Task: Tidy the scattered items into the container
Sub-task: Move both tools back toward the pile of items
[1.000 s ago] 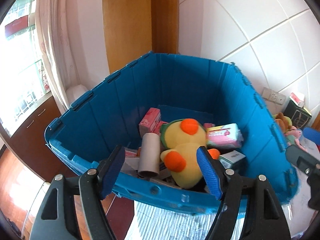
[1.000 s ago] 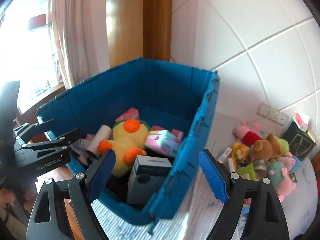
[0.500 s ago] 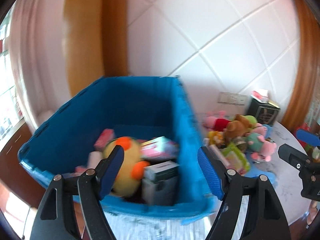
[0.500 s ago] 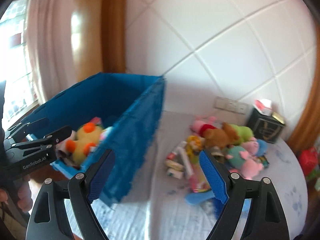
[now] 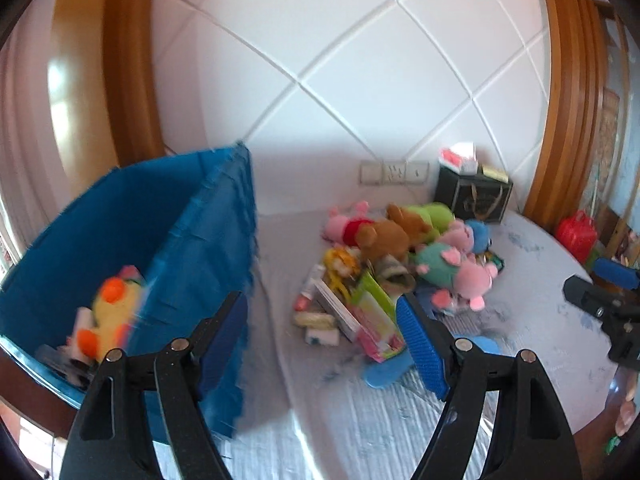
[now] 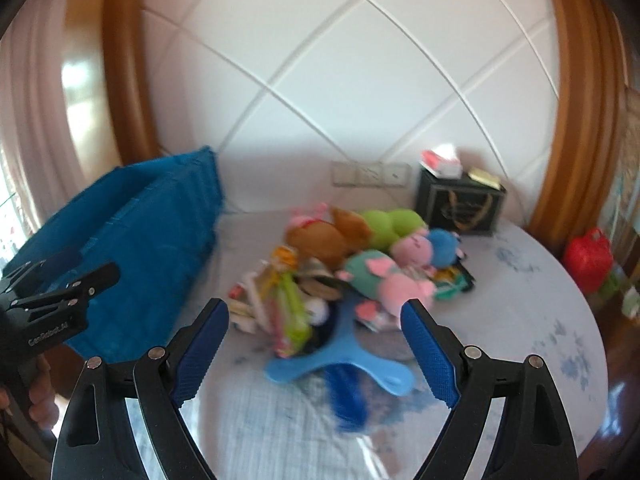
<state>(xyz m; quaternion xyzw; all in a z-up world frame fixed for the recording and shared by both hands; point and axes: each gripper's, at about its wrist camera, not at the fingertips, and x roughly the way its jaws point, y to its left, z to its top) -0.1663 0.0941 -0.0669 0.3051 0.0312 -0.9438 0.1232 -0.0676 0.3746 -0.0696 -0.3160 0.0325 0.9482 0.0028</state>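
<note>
Now both views have swung away from the blue crate (image 5: 192,248), which sits at left, onto the toy pile (image 6: 360,264) on the bedspread. Left gripper (image 5: 320,340) and right gripper (image 6: 314,350) stay spread, holding nothing.

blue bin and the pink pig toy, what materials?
Blue bin: looks like rigid moulded plastic, matte, with ribbed walls and a notched rim. Pink pig toy: seems soft plush fabric, with a fuzzy, rounded, stuffed look. Motion blur leaves finer texture unclear.
</note>
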